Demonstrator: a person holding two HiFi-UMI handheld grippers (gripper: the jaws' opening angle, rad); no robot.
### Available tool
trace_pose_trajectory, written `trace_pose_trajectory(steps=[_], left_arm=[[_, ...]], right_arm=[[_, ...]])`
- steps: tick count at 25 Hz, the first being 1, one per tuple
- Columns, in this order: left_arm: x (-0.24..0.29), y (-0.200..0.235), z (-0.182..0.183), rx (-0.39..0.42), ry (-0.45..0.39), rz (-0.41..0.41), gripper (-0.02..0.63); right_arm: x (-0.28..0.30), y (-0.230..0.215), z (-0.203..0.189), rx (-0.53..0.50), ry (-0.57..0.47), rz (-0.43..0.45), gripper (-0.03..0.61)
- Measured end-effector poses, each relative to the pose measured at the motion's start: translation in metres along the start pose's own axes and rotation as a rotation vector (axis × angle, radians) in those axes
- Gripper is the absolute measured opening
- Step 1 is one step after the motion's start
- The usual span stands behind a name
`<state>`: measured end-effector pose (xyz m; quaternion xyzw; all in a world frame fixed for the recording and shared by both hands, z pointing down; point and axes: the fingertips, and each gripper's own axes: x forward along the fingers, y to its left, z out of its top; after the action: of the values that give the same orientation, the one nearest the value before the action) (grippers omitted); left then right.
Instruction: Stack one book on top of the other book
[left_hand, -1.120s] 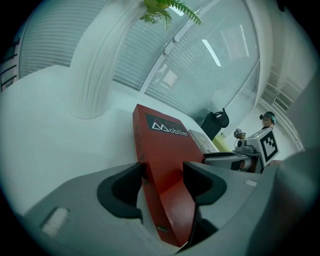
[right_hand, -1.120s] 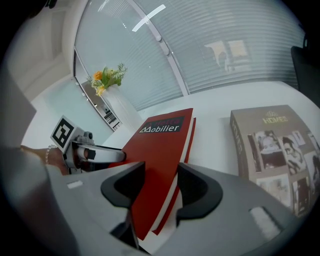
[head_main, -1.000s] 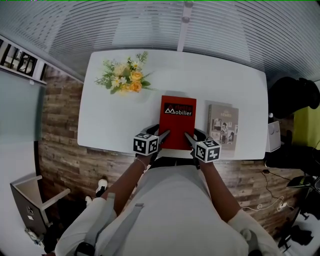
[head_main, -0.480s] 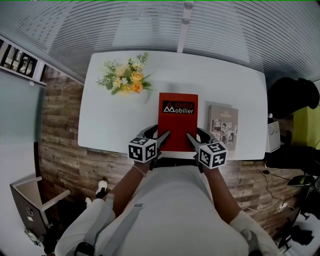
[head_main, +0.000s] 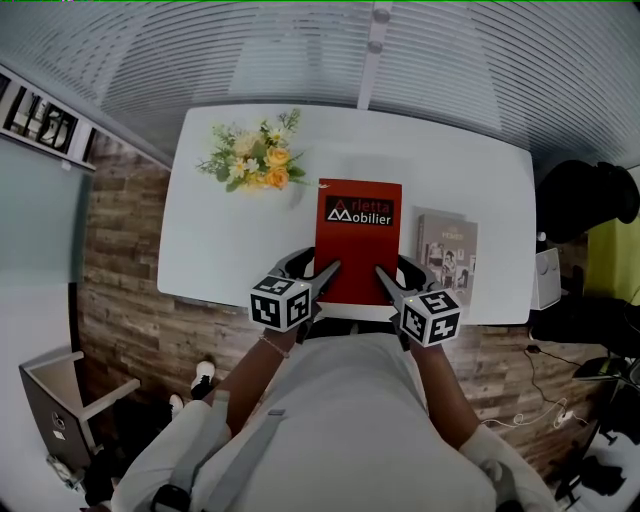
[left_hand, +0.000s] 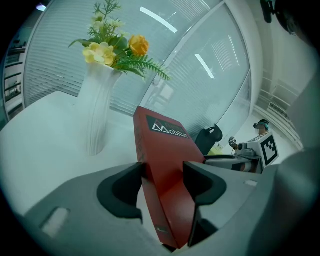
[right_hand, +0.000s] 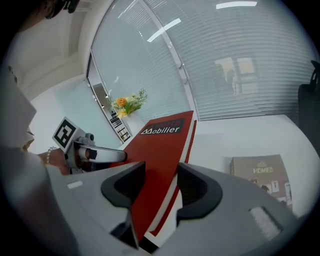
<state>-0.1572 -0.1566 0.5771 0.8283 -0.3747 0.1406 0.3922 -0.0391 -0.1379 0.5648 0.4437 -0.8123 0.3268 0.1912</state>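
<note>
Red, glossy and rigid, the large hardback book with white lettering hangs tilted above the white table. Its near edge is clamped at both corners: the left gripper grasps the left one, the right gripper the right. It looks stiff and fairly heavy, with a slick cover, so a deep pinch over that edge seems wise. The flat grey book lies just to its right; a white vase of yellow flowers stands beyond.
</note>
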Motion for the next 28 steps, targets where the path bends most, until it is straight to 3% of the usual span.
trace_pose_trajectory(steps=[14, 28], left_arm=[[0.021, -0.021, 0.005, -0.006, -0.016, 0.019, 0.265], [0.088, -0.109, -0.005, -0.002, -0.007, 0.043, 0.264]], right_arm=[[-0.013, -0.026, 0.006, -0.013, -0.009, 0.014, 0.199], [-0.079, -0.116, 0.0, 0.002, -0.009, 0.028, 0.199]])
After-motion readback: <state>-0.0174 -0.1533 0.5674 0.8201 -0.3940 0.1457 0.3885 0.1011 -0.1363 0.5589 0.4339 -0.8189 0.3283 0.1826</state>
